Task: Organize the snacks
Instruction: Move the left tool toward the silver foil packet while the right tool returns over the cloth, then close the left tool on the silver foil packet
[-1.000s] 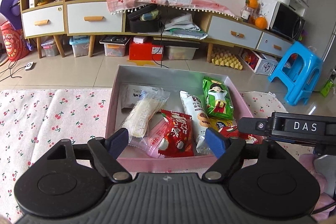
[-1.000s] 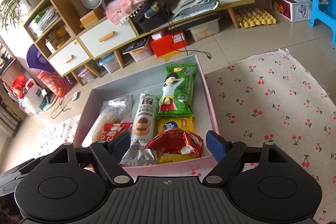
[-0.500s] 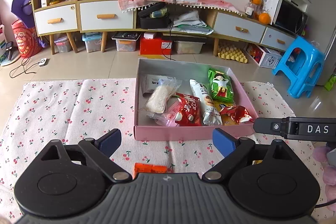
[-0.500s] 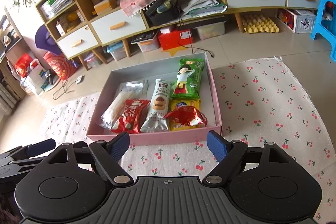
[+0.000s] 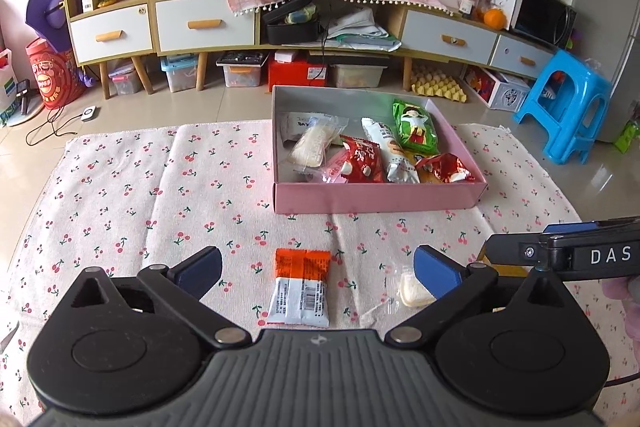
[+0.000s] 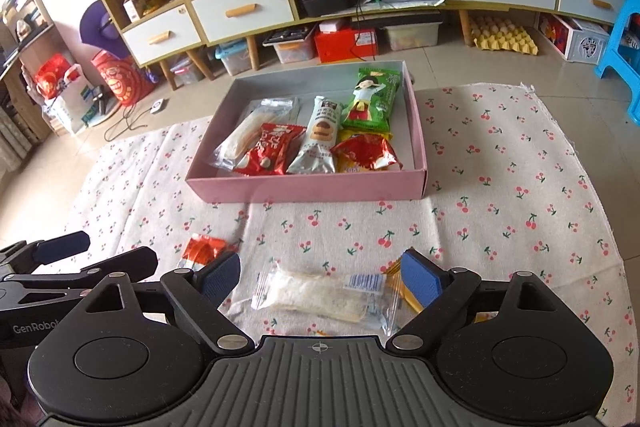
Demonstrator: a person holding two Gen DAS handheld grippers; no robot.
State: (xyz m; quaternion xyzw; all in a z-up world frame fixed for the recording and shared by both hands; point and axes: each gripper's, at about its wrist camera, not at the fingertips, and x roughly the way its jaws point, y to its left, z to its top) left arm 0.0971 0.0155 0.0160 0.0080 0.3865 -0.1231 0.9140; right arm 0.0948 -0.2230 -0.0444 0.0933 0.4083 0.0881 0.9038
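Note:
A pink box (image 5: 376, 197) (image 6: 312, 187) on the cherry-print cloth holds several snack packs, among them a green pack (image 5: 416, 127) and red packs (image 6: 272, 149). My left gripper (image 5: 316, 269) is open and empty, with an orange-and-white snack pack (image 5: 301, 287) lying on the cloth between its fingers. My right gripper (image 6: 320, 275) is open and empty above a clear-wrapped white snack (image 6: 320, 293), which also shows in the left wrist view (image 5: 412, 291). A yellow pack (image 6: 400, 287) lies partly hidden under the right finger.
The cherry-print cloth (image 5: 160, 187) covers the floor area around the box. A low cabinet with drawers (image 5: 200, 23) and storage bins stands behind. A blue stool (image 5: 568, 107) is at the right. The other gripper's arm (image 6: 60, 267) shows at the left.
Both grippers have pulled back from over the box toward me and lowered. The loose packs on the cloth have come into view between their fingers. Both stayed open.

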